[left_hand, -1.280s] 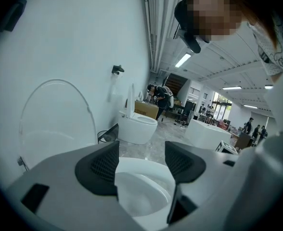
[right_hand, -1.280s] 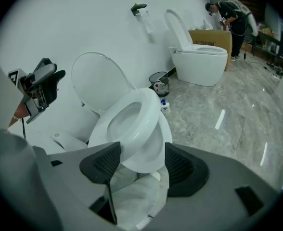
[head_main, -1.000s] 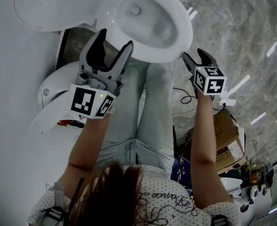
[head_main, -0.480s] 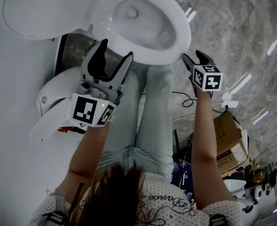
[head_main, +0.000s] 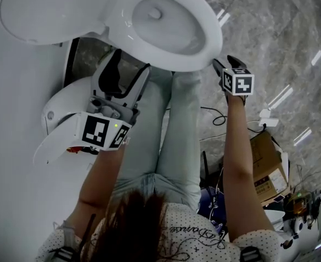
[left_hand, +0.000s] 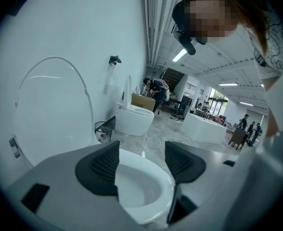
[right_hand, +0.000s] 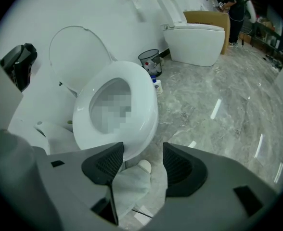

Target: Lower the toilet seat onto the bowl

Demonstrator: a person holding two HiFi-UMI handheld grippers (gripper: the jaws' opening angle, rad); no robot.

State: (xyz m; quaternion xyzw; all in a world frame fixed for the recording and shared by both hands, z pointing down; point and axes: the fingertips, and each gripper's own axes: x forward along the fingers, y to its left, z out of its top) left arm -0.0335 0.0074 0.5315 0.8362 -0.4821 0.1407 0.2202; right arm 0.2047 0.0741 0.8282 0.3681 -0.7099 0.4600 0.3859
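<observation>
Glossy white oval toilet bowl [head_main: 208, 33] faces two empty claws: left claw [head_main: 131, 60] spread, right claw [head_main: 224, 63] spread, just narrowing.

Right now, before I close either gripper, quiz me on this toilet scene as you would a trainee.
1. True or false: the raised white oval seat and lid already lies flat on the white ceramic bowl.
2. Multiple choice: the left gripper is A) open with nothing gripped, B) shut on the seat, C) shut on a cable.
3. Fill in: the second white toilet by the far wall stands next to a brown cardboard ____.

Key: 1 false, it stands up against the wall. 2 A. 3 box.
</observation>
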